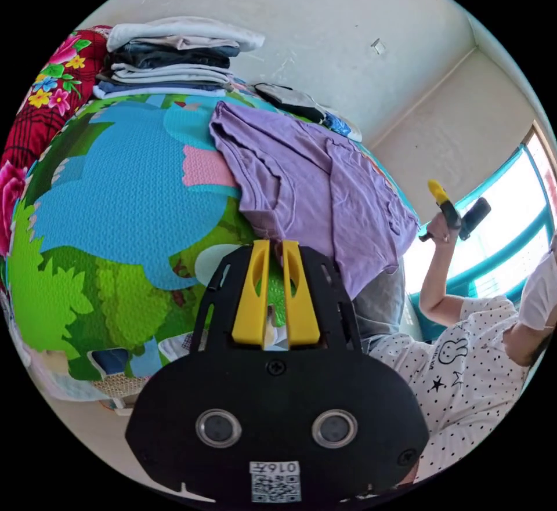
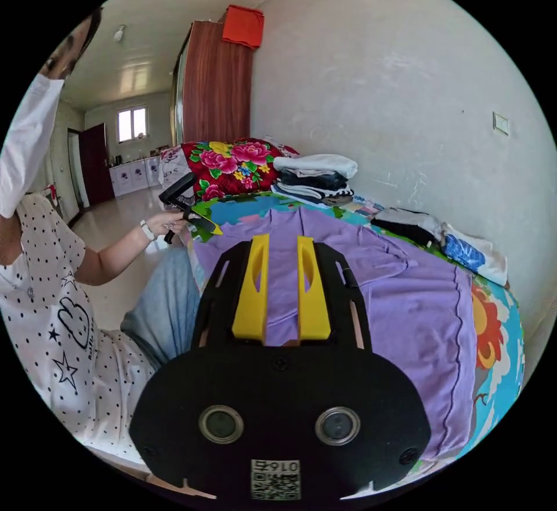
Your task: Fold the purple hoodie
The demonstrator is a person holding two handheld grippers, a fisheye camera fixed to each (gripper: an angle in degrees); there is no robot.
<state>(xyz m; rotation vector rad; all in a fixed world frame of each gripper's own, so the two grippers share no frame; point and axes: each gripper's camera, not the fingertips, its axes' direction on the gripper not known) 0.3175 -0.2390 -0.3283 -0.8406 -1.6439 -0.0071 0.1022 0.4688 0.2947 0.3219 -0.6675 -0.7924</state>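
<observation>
Yellow jaws, left gripper (image 1: 276, 244): two, standing a narrow gap apart, nothing between them, poised above the play mat (image 1: 116, 186) just short of the hoodie's near edge.
Yellow jaws, right gripper (image 2: 283, 239): two, parted a little wider, empty, raised over the garment; this gripper (image 1: 439, 193) also shows lifted in the person's hand in the left gripper view.
Purple hoodie (image 2: 406, 302): one, spread flat on the colourful play mat covering the bed, one edge draping over the side by the person's knee.
Person (image 2: 52, 325): one, in a dotted white top, seated beside the bed.
Folded clothes (image 1: 174, 55): one stack by the wall; a second small heap (image 2: 406, 224) lies further along.
Floral quilt (image 2: 232, 166): one, behind the stack.
Wardrobe (image 2: 212, 82): one, farthest back.
</observation>
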